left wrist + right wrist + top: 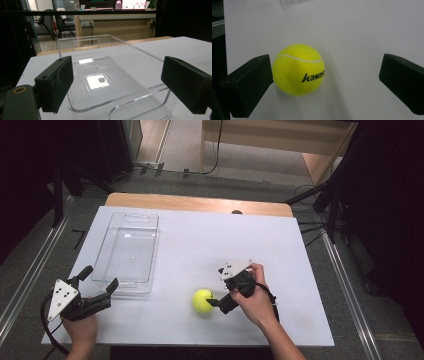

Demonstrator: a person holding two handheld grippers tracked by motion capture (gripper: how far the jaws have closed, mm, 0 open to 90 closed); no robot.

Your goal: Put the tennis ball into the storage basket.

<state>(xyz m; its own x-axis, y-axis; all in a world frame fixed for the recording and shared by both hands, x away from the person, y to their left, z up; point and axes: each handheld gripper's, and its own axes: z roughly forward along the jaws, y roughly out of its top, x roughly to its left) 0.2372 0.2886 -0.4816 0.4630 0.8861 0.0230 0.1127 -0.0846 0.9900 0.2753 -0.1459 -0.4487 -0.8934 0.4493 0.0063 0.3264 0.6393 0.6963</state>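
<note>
My right gripper [325, 85] gapes around the tennis ball [298, 70], light, fuzzy, springy, best pinched across its middle; my left gripper [120, 86] also gapes empty.

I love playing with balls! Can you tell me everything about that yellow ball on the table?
The ball is a fuzzy yellow tennis ball with a white curved seam and black letters reading "kawas". It rests on the white table, whole and round. The right tongs stand open around it, one jaw very close beside it, the other well clear.
</note>
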